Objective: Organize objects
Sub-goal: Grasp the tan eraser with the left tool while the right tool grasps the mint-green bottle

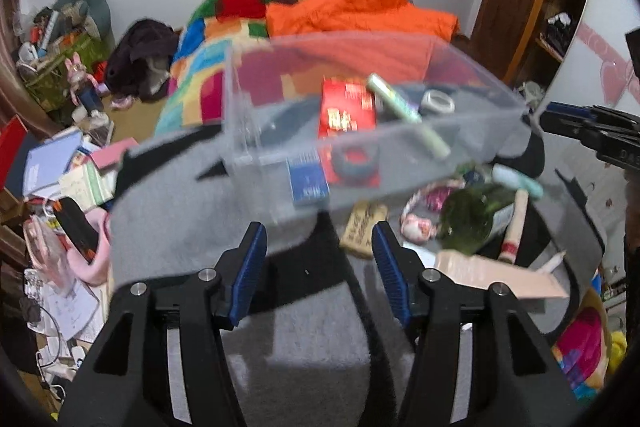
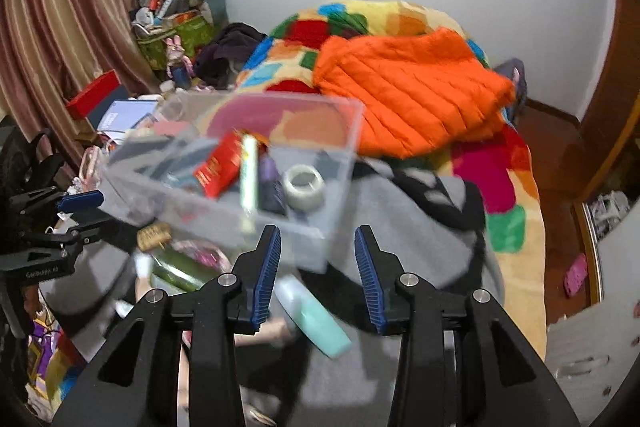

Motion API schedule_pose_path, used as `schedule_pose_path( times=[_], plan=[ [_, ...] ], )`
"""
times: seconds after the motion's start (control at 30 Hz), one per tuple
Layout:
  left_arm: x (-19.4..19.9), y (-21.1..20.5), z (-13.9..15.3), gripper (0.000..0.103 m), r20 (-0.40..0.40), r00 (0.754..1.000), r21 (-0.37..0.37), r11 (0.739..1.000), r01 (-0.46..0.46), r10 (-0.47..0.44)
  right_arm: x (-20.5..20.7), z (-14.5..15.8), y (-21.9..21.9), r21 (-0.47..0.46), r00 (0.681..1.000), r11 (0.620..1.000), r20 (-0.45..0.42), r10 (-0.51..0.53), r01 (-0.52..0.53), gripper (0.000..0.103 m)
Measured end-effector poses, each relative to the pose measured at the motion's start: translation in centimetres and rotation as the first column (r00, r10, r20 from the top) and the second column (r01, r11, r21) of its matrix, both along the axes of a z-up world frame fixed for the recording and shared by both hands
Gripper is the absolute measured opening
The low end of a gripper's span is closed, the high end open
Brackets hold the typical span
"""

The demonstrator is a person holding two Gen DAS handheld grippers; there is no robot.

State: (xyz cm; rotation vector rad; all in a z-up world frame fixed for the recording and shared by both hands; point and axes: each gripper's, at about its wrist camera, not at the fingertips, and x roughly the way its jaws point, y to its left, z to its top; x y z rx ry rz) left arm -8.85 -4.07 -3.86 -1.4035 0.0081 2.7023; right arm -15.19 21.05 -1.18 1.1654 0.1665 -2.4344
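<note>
Fingers of the left gripper stood spread at the lower centre of the left wrist view, ribbed blue pads facing each other with nothing pinched; only grey fleece cloth showed in the gap. Fingers of the right gripper were likewise parted and empty, low in the right wrist view.

Clear plastic organizer box sat just above the left fingertips, mid-frame, tilted, straight-walled, thin-edged, motion-blurred. Its near wall lay close to both grippers, apart from the pads. Inside: red carton, pale green tube, tape roll.

Lower right of the box, loose on the fleece: dark green glass bottle, mint soft tube, tan cardboard tag.

Open fleece remained below and left of the box. Behind, upper frame: quilted orange jacket on a patchwork blanket. Left edge was crowded with books.
</note>
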Motion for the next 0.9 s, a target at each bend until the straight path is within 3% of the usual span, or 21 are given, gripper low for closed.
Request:
schedule_pose_path(
  times=[0.2, 0.47, 0.53, 0.63, 0.67, 0.8, 0.9],
  plan=[
    [-1.5, 1.2, -2.7, 0.055, 0.078, 0.996, -0.012, 0.999, 0.034, -0.033, 0.4, -4.2, 1.4, 0.018, 0.993, 1.000, 0.114, -0.016, 0.014, 0.035],
    [-2.5, 1.8, -2.8, 0.054, 0.047, 0.998, 0.003, 0.999, 0.035, -0.035, 0.7, -6.2, 0.7, 0.024, 0.988, 0.999, 0.149, 0.041, -0.045, 0.035],
    [-2.4, 1.8, -2.8, 0.049, 0.039, 0.998, 0.009, 0.999, 0.041, -0.041, 0.9, -6.5, 0.4, 0.036, 0.989, 0.998, 0.138, 0.050, -0.056, 0.035],
    [-2.3, 2.0, -2.8, 0.033, 0.036, 0.997, 0.026, 0.998, 0.064, -0.065, 1.2, -6.4, 0.3, 0.027, 0.990, 0.998, 0.128, 0.054, -0.058, 0.034],
    [-2.2, 2.1, -2.8, 0.029, 0.035, 0.997, 0.025, 0.997, 0.071, -0.072, 1.1, -6.4, 0.4, 0.015, 0.990, 0.998, 0.133, 0.056, -0.058, 0.030],
    [-1.1, 2.5, -2.8, 0.026, 0.016, 0.998, -0.023, 0.998, 0.066, -0.066, 1.7, -6.4, 1.0, -0.011, 0.990, 0.999, 0.136, 0.045, -0.044, 0.025],
    [-0.1, 1.8, -2.7, 0.026, 0.016, 0.999, -0.007, 0.999, 0.038, -0.038, 2.3, -6.4, 1.6, -0.014, 0.990, 0.999, 0.137, 0.030, -0.029, 0.021]
  ],
)
